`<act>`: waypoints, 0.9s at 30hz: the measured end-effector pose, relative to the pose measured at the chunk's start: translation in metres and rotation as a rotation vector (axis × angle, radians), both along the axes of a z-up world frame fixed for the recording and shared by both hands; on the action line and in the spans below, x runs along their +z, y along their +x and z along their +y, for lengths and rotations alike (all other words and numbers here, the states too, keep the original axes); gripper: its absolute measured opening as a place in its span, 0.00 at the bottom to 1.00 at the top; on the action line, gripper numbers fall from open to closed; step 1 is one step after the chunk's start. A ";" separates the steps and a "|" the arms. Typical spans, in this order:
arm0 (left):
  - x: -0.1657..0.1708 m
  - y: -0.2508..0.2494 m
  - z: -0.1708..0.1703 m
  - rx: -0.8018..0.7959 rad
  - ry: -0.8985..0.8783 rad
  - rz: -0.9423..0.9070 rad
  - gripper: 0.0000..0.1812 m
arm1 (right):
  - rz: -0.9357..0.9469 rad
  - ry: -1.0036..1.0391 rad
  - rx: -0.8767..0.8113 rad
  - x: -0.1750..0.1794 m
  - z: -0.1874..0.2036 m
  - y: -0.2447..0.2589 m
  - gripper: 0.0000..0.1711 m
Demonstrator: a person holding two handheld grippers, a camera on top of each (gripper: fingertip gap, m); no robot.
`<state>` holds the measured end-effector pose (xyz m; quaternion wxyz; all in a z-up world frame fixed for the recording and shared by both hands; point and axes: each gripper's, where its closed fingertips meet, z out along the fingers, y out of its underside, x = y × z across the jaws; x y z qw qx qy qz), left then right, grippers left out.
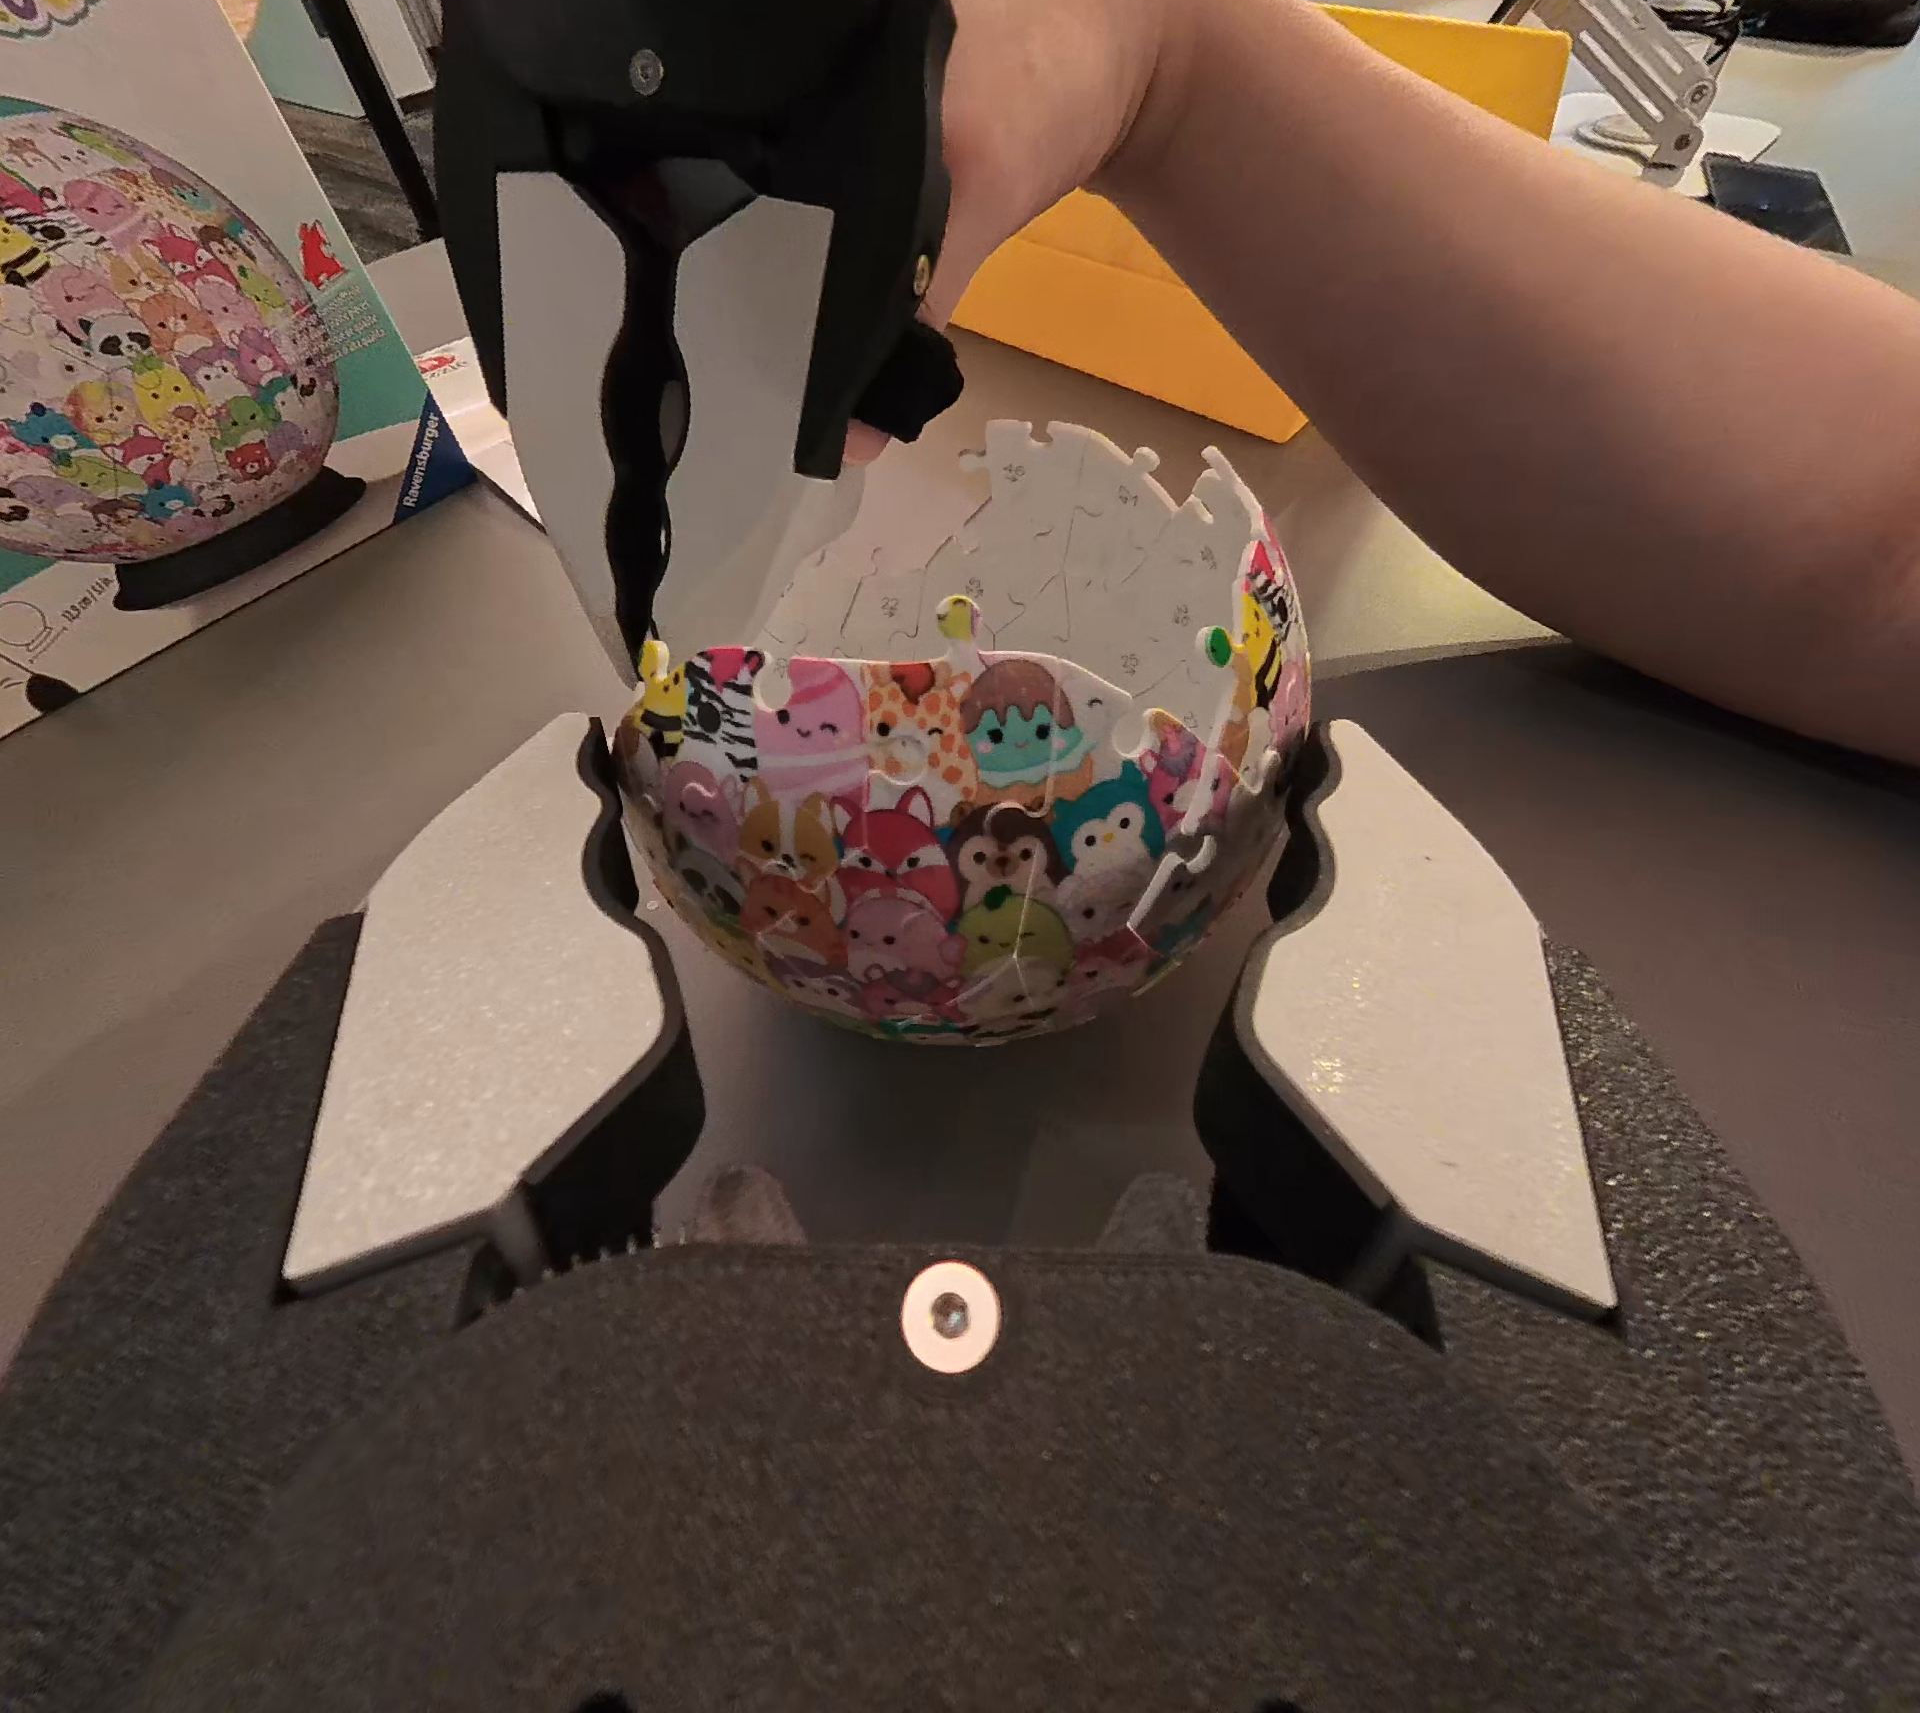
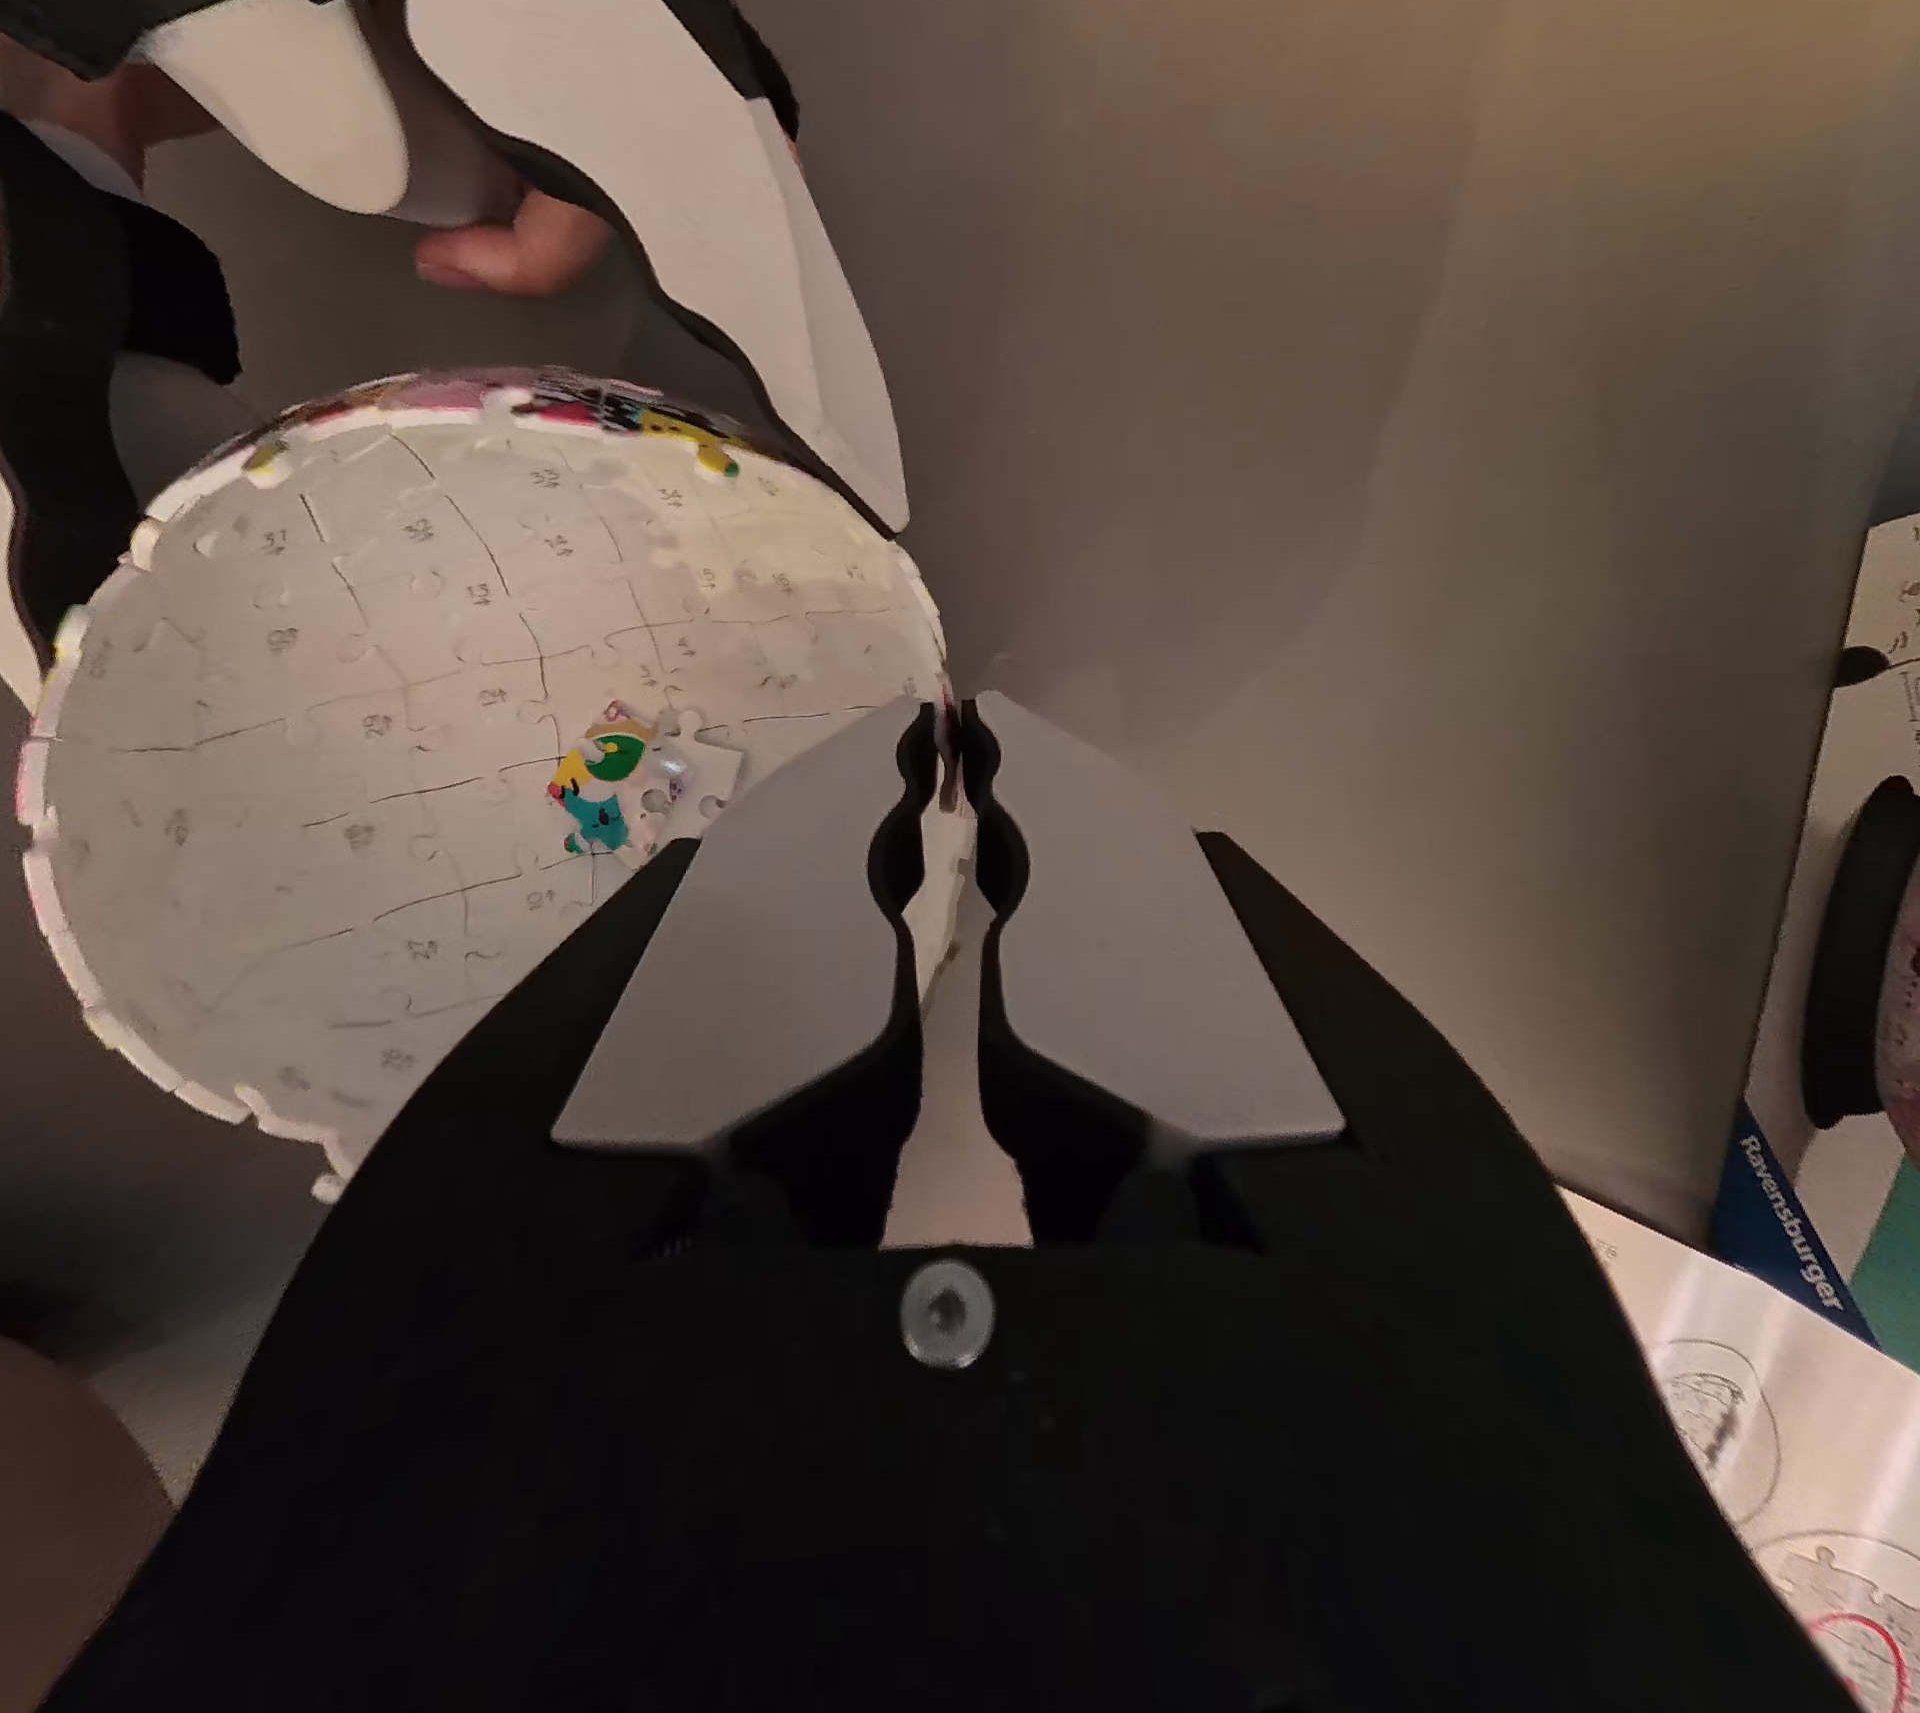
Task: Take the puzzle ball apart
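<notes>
What is left of the puzzle ball (image 1: 956, 832) is an open bowl of joined pieces, sitting on the grey desk (image 1: 208, 832) with its ragged rim upward, so the pieces along the top edge are the easy ones to reach. The left gripper (image 1: 956, 842) comes in low from the near side, its fingers (image 1: 613, 832) spread wide and pressed against the bowl's left and right flanks; this looks like a steadying hold, keeping the light shell from rolling or sliding while a piece is pulled. The right gripper (image 1: 636, 661) reaches down from above at the far left, held in a hand (image 1: 1049, 105), and its fingers are closed on the yellow striped piece (image 1: 657, 687) at the left end of the rim. The right wrist view shows them pinching the thin edge (image 2: 948, 764) with one finger inside the shell and one outside, which suits gripping a curved wall and working a single piece free, in my judgement by lifting or wiggling it out of its neighbours. One loose coloured piece (image 2: 613, 790) lies inside on the white bottom. The puzzle's box (image 1: 156, 313) stands at the far left and a yellow box (image 1: 1143, 333) lies beyond, both out of the way.
</notes>
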<state>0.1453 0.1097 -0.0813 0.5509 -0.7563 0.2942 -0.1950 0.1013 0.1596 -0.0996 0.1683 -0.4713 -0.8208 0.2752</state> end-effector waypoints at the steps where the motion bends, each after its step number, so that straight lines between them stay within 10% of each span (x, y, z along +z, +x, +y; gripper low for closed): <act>1: 0.000 0.000 0.000 0.000 0.001 -0.001 0.67 | 0.002 0.012 0.003 0.000 0.000 0.000 0.03; 27: -0.002 0.002 0.001 -0.007 -0.005 -0.002 0.67 | -0.018 0.167 -0.026 0.000 0.008 0.002 0.06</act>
